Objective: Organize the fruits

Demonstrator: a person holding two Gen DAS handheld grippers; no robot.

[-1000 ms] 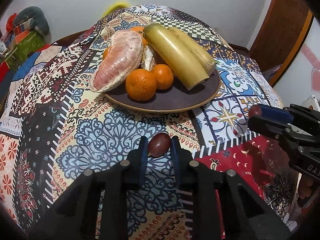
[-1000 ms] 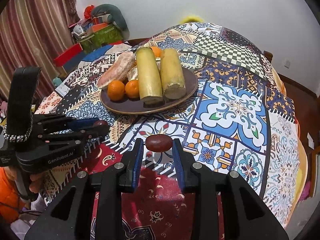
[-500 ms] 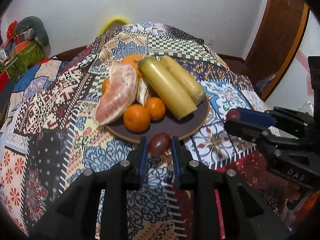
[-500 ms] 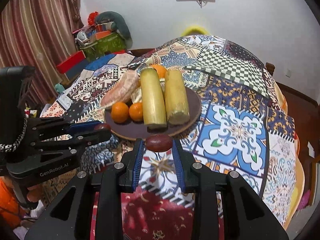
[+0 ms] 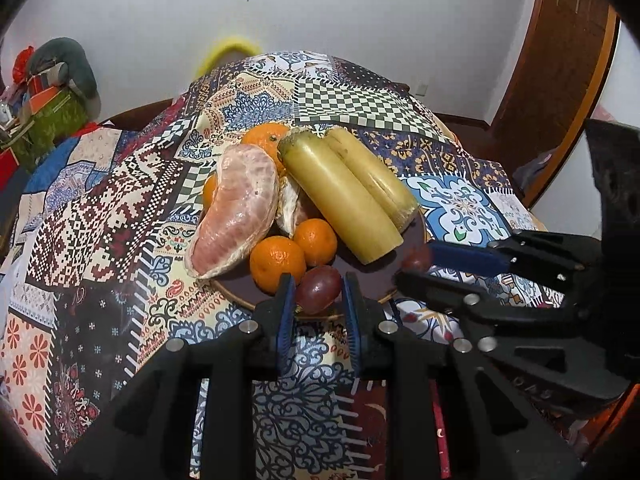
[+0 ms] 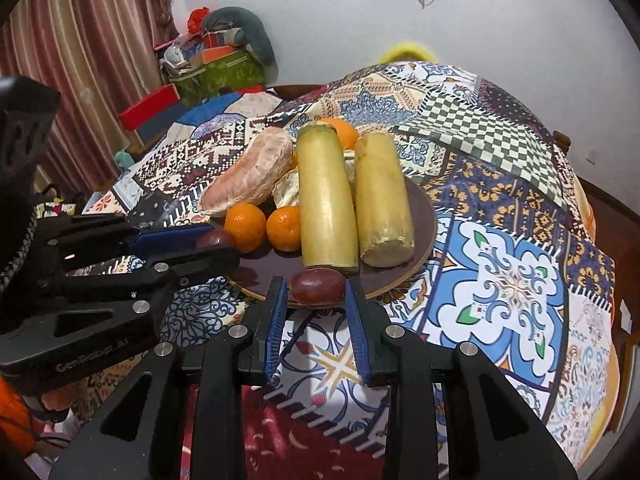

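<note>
2 grapes remain to place: my left gripper (image 5: 318, 300) clamps 1 grape (image 5: 319, 289), my right gripper (image 6: 317, 295) another grape (image 6: 318, 285), both just short of the plate (image 6: 425, 216), ahead of the jaws, already loaded with fruit.

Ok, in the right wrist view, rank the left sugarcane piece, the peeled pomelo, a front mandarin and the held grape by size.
1. left sugarcane piece, largest
2. peeled pomelo, close behind; it lies farther back, so unsure
3. front mandarin
4. grape, though nearest
</note>
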